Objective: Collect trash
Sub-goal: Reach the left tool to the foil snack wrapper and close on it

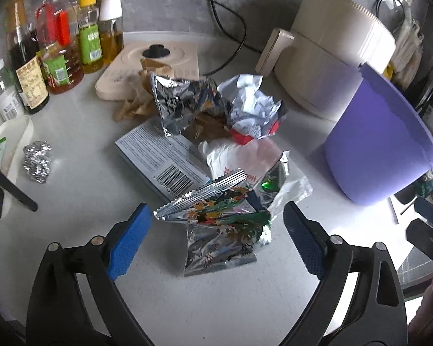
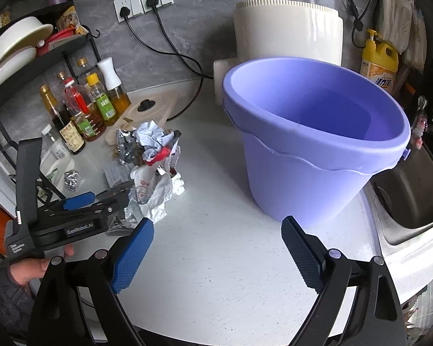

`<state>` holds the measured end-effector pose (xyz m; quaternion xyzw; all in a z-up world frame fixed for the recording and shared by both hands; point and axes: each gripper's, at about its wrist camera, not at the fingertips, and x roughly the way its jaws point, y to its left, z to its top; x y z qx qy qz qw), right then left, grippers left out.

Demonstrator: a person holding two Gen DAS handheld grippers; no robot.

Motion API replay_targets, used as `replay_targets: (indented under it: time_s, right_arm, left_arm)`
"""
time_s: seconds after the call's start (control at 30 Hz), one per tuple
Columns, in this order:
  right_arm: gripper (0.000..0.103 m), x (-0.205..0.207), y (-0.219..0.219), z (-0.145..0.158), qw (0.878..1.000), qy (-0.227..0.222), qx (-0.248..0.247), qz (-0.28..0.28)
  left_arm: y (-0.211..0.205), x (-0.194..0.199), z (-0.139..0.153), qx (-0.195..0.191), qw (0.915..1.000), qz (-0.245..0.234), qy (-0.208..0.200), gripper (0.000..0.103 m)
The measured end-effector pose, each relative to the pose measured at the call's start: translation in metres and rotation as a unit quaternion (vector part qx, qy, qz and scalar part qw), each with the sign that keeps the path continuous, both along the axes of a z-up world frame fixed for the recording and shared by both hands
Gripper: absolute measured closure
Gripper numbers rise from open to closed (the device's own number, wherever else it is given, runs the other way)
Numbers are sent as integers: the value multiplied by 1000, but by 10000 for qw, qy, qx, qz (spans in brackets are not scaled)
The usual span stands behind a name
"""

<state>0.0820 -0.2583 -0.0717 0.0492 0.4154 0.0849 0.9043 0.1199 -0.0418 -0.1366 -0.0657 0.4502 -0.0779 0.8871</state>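
While your left gripper (image 1: 218, 238) hangs over the near edge of the trash pile, its jaws stand wide with the foil snack wrapper (image 1: 219, 225) lying between the blue pads, not yet pinched. That wrapper sits on the white counter (image 1: 72, 173) at the pile's front, left of the purple bucket (image 2: 311, 144) and well apart from it; its crimped edge runs roughly across the gap, slanting up to the right, so closing should bite across its width. Behind it, farther from the bucket's near side, lie the barcoded box (image 1: 158, 158), a white plastic bag (image 1: 239, 155) and crumpled foil (image 1: 251, 106). Your right gripper (image 2: 216, 248) is also wide, easing slightly inward, holding nothing, over bare counter just in front of the bucket. Your left hand is clearly the nearer to the trash.
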Motion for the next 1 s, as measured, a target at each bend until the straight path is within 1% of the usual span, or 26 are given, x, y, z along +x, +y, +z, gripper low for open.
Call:
replay_targets:
  time_s: [0.07, 0.2, 0.4, 0.43, 0.47, 0.5, 0.53, 0.6, 0.63, 0.7, 0.73, 0.77, 0.83, 0.93, 1.0]
  right_arm:
    - [15, 3, 0, -3, 10000, 57, -36, -16]
    - [15, 9, 3, -9, 9998, 158, -66, -31]
    - [15, 19, 12, -15, 9997, 215, -143, 52]
    - [16, 21, 14, -16, 9996, 221, -144, 79]
    - [18, 23, 16, -17, 9996, 228, -141, 124]
    - [21, 24, 19, -19, 9995, 238, -145, 170]
    - [22, 26, 22, -19, 9993, 251, -139, 231]
    - [26, 29, 28, -21, 9991, 258, -116, 316]
    - [27, 31, 31, -21, 9989, 260, -100, 370]
    - [30, 34, 36, -22, 9986, 252, -88, 456]
    - [31, 36, 40, -23, 9983, 258, -80, 512]
    - [32, 37, 43, -23, 9981, 263, -64, 556]
    - [33, 40, 48, -23, 9977, 260, -30, 629]
    - [34, 44, 56, -24, 9968, 248, 18, 758]
    - [37, 49, 61, -25, 9961, 258, 33, 837]
  left_arm:
    - [-1, 5, -7, 59, 10000, 7, 45, 10]
    - [-2, 12, -19, 36, 9999, 24, 101, 10]
    - [-1, 16, -28, -167, 9998, -7, 133, 10]
    - [-1, 16, -27, -201, 9997, -12, 124, 12]
    - [0, 15, -27, -234, 9997, -3, 117, 14]
    - [2, 15, -26, -276, 9996, 2, 118, 23]
    - [4, 16, -26, -297, 9995, 0, 141, 27]
    - [8, 15, -24, -338, 9993, 30, 137, 32]
    - [10, 13, -22, -343, 9994, 29, 98, 37]
    - [11, 10, -20, -282, 9996, 15, 55, 40]
    - [12, 7, -16, -260, 9997, 47, 3, 49]
    - [14, 5, -14, -256, 9996, 83, -30, 52]
    - [20, 3, -9, -264, 9995, 153, -52, 55]
    - [30, -2, 3, -281, 9990, 298, -186, 56]
    - [37, -3, 12, -263, 9985, 390, -283, 56]
